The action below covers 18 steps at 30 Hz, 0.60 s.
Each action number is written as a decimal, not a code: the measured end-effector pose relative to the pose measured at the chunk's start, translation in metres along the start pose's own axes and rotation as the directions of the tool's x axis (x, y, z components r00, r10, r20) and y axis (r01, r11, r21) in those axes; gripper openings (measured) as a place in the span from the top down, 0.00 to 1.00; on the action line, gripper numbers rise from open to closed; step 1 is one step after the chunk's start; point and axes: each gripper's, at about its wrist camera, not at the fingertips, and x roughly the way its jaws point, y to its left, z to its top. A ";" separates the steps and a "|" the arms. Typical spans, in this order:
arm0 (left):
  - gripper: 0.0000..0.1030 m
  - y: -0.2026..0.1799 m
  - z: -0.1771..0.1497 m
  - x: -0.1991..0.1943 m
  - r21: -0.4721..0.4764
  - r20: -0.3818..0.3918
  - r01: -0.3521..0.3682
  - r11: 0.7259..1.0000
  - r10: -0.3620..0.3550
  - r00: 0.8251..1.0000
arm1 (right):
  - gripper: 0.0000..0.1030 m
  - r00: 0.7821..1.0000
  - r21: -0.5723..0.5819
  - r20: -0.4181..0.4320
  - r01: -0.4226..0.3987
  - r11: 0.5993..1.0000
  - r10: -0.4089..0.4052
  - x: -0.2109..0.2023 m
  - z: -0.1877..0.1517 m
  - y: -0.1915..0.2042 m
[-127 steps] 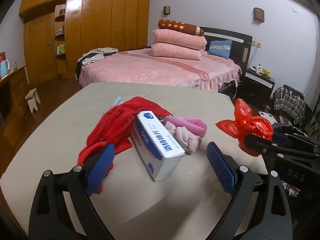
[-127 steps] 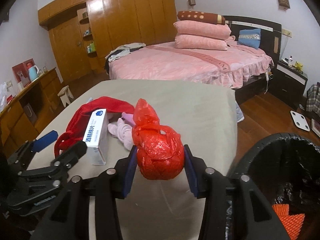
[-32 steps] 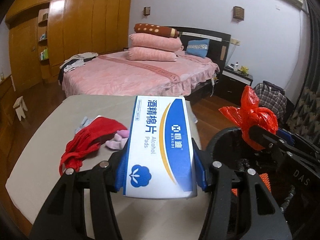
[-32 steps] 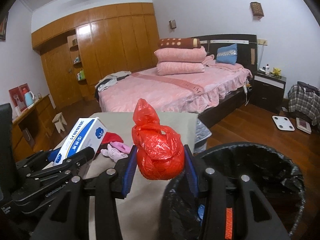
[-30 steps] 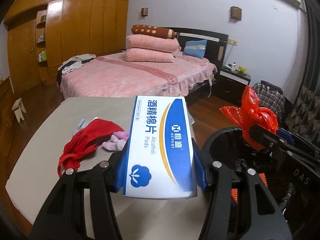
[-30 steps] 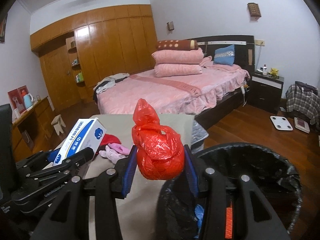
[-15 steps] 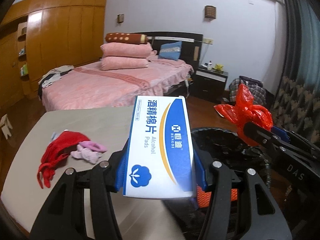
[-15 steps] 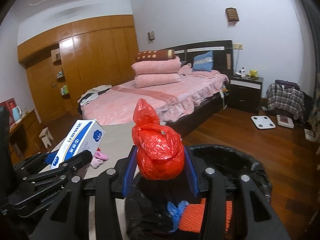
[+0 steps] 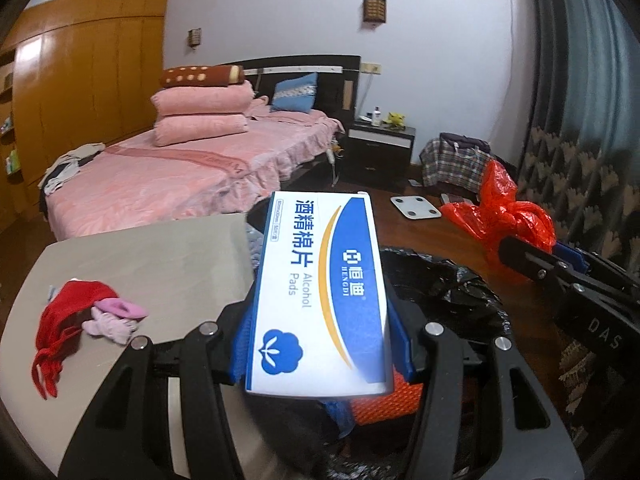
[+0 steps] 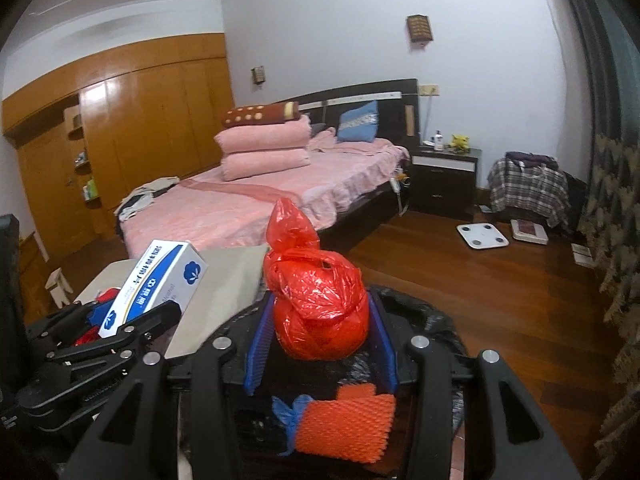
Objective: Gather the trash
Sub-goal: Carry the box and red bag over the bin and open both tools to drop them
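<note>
My left gripper (image 9: 320, 336) is shut on a white and blue alcohol pads box (image 9: 320, 296) and holds it above the bin lined with a black bag (image 9: 448, 284). The box also shows in the right wrist view (image 10: 156, 288). My right gripper (image 10: 320, 344) is shut on a tied red plastic bag (image 10: 316, 304), also over the bin (image 10: 420, 308); the bag shows at the right of the left wrist view (image 9: 504, 212). Orange mesh (image 10: 344, 428) and a blue scrap (image 10: 290, 410) lie inside the bin.
A grey table (image 9: 160, 264) to the left carries a red cloth (image 9: 64, 312) and pink socks (image 9: 116, 316). A pink bed (image 10: 260, 200) stands behind. A white scale (image 10: 482, 236) and a plaid bag (image 10: 528, 188) are on the wooden floor. Curtains (image 10: 616, 200) hang at the right.
Both grippers, each still holding its item, have swung right from the table to above the bin. The table and its clothes have slid to the left of both views.
</note>
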 end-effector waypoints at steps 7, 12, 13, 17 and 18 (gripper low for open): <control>0.48 -0.015 0.000 0.021 0.022 -0.015 0.039 0.999 -0.039 0.999 | 0.56 0.999 0.029 -0.013 0.036 0.999 -0.036 0.004 -0.007 -0.018; 0.30 -0.015 0.000 0.030 0.003 -0.031 0.079 0.997 -0.079 0.996 | 0.41 0.997 0.043 -0.033 0.067 0.997 -0.065 0.011 -0.013 -0.029; 0.28 -0.014 0.000 0.031 0.002 -0.030 0.077 0.997 -0.077 0.997 | 0.35 0.997 0.048 -0.035 0.074 0.996 -0.072 0.012 -0.014 -0.030; 0.23 -0.006 0.000 0.029 -0.013 -0.033 0.055 0.998 -0.055 0.998 | 0.19 0.996 0.066 -0.040 0.088 0.994 -0.085 0.013 -0.016 -0.037; 0.20 -0.003 0.000 0.027 -0.018 -0.033 0.047 0.999 -0.048 0.998 | 0.16 0.995 0.070 -0.035 0.092 0.993 -0.090 0.012 -0.016 -0.037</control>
